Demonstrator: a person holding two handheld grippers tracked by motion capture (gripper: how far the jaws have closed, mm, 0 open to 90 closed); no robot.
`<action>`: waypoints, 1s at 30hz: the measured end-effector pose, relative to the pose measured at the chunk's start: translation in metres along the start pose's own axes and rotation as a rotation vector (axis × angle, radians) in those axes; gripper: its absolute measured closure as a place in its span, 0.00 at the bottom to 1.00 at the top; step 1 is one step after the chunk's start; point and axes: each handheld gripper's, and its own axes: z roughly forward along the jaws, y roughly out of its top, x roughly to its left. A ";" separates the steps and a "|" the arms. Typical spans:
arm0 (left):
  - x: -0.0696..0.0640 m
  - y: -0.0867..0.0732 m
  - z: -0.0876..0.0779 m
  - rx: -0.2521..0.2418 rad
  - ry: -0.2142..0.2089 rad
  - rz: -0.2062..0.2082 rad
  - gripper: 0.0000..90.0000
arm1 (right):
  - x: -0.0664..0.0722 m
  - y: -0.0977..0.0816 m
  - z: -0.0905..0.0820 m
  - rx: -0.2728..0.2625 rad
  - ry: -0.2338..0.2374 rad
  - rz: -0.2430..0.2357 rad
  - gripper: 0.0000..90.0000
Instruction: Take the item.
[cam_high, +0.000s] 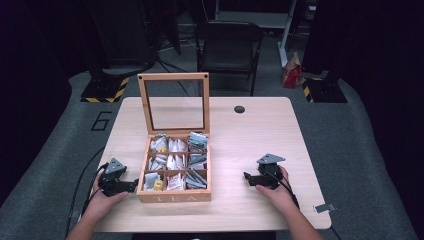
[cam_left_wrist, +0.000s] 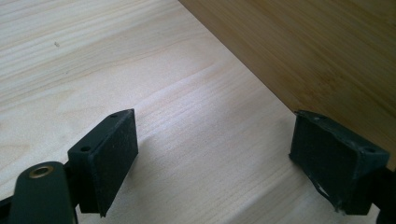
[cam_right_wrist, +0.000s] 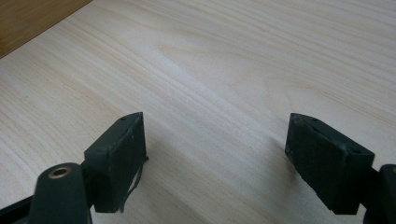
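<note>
A wooden tea box (cam_high: 174, 196) stands on the desk (cam_high: 250, 145) toward its near left part, with its glass-paned lid (cam_high: 174, 102) swung up and standing roughly upright at the back. Its nine compartments hold tea bags (cam_high: 171, 161); most look well filled, though the near-left one seems to hold less, with a yellow packet (cam_high: 158, 185) in it.

The left hand-held gripper (cam_high: 133, 186) lies low on the desk just beside the box's left wall, pointing at it. In the left gripper view its jaws stand well apart with only bare desk between them, and the brown wall of the box (cam_left_wrist: 317, 51) runs close past the far jaw; whether that jaw touches the wood I cannot tell. The right hand-held gripper (cam_high: 248, 177) rests on the desk well apart from the box, to its right, pointing toward it. Its jaws also stand wide, with nothing between them in the right gripper view.

As I judge it, the work on the box is either barely begun or at a pause: the lid is already open and no tea bag lies out on the desk, but neither gripper holds anything. Whatever is to be taken out, put in or closed is not yet under way.
</note>
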 end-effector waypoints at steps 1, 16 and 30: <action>0.000 0.000 0.000 0.000 0.000 0.000 0.16 | 0.000 0.000 0.000 0.001 -0.001 0.001 0.21; 0.000 0.000 0.000 0.000 0.000 0.001 0.16 | 0.000 0.000 0.000 0.001 -0.002 0.002 0.21; 0.000 0.000 0.000 0.000 0.000 0.000 0.16 | 0.000 0.000 0.000 -0.003 0.000 0.010 0.22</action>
